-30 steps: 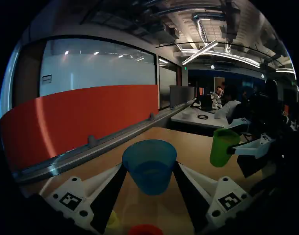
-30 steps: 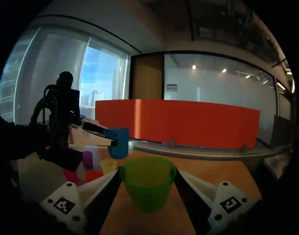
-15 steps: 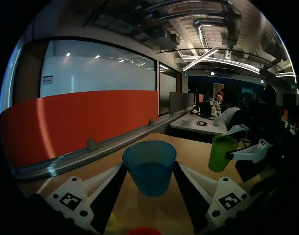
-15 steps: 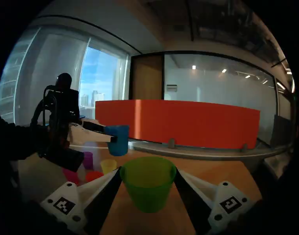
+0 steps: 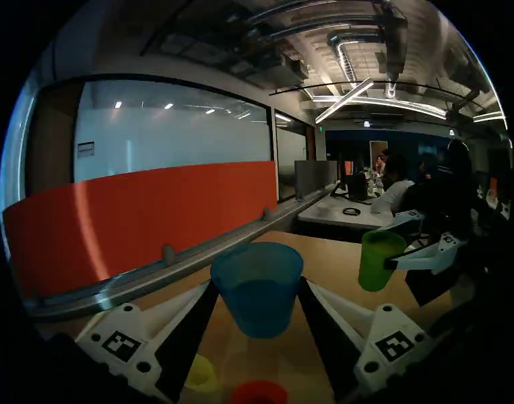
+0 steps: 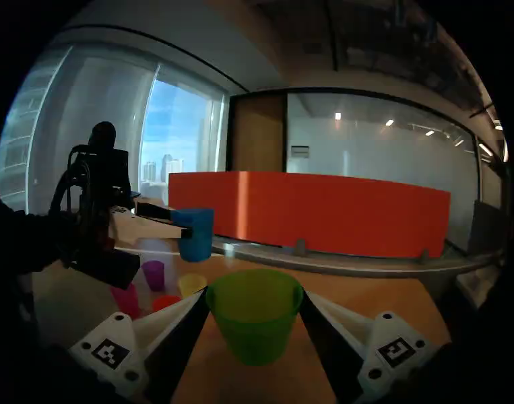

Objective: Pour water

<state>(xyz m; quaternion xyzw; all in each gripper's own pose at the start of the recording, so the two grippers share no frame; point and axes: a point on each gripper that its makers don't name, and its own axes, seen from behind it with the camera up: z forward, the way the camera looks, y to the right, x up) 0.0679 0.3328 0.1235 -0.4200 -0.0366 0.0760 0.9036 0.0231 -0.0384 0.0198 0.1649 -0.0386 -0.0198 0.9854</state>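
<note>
Above the tabletop (image 5: 327, 252), left tool (image 5: 257, 284) clamps the blue cup (image 5: 257, 313) mid-wall, right tool (image 6: 254, 296) the green cup (image 6: 254, 330). Both look like light, thin plastic, likely slippery and squashable: squeeze gently below the rim.

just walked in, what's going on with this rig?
A person holds a gripper in each hand. The left gripper is shut on a blue cup that looks part-filled; the right gripper is shut on a green cup. Both cups are upright and apart over the wooden table, so no pouring yet. A purple cup, yellow cup and red cup stand on it.
</note>
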